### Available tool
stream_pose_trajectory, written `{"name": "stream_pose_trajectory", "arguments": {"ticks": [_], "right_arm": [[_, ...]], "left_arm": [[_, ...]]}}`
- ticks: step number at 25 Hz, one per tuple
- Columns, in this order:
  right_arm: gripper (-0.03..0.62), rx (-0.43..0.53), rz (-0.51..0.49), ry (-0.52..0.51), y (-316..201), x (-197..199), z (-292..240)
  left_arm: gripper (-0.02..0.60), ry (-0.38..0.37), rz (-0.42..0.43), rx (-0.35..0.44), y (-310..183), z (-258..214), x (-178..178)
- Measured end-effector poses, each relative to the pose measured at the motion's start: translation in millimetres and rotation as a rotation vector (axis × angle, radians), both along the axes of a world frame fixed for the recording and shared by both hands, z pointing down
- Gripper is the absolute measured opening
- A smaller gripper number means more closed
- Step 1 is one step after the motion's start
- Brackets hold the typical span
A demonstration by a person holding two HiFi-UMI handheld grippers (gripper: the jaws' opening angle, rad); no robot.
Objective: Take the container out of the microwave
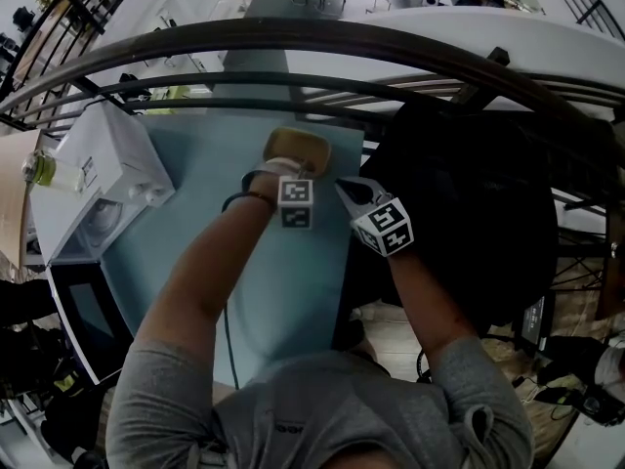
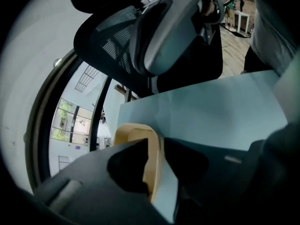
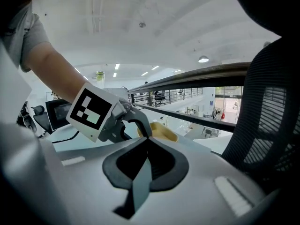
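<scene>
The left gripper (image 2: 157, 159) is clamped on the pale beige, round-cornered plastic container (image 1: 298, 149). In the left gripper view one dark jaw sits inside the tub and the other against the outside of its wall, so the rim is pinched between them. The container is out of the boxy white microwave (image 1: 105, 159). It is at the far edge of the light blue tabletop (image 1: 283, 291), well apart from the oven, which stands at the table's left side. (Whether the tub rests on the surface or is held just above it, I cannot tell.) The microwave's dark-windowed door (image 1: 83, 313) appears swung open toward the person.

The right gripper (image 3: 147, 139) has its jaws closed tip to tip, with nothing between them. In the head view it hangs just beside the left gripper, on its right, over the table's right edge. Its jaws point toward the container without touching it. The right gripper view looks across at the left gripper's black-and-white marker cube (image 3: 91, 110), with the beige tub just beyond it.

A black mesh office chair (image 1: 459, 213) stands to the right of the table, close to the right gripper. A thin dark cable (image 1: 228, 335) runs along the tabletop under the person's left forearm.
</scene>
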State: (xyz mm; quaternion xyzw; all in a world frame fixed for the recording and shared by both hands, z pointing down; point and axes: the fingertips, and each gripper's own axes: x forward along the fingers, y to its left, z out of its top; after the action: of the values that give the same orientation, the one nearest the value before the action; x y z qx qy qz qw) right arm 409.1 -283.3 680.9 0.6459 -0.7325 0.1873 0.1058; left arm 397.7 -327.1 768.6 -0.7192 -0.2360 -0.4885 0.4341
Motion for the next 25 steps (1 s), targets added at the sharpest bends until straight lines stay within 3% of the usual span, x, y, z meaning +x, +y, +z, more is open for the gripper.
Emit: {"name": "stream_pose_trajectory", "arguments": {"ticks": [6, 12, 25], "right_arm": [[0.005, 0.006, -0.002, 0.01, 3, -8, -14], [0.005, 0.007, 0.0, 0.026, 10, -20, -35], [0.005, 0.045, -0.035, 0.058, 23, -68, -97]], "left_arm": [[0.112, 0.005, -0.027, -0.019, 2, -14, -10], [0.079, 0.07, -0.059, -0.052, 6, -48, -22], [0.018, 0.198, -0.19, -0.059, 7, -118, -91]]}}
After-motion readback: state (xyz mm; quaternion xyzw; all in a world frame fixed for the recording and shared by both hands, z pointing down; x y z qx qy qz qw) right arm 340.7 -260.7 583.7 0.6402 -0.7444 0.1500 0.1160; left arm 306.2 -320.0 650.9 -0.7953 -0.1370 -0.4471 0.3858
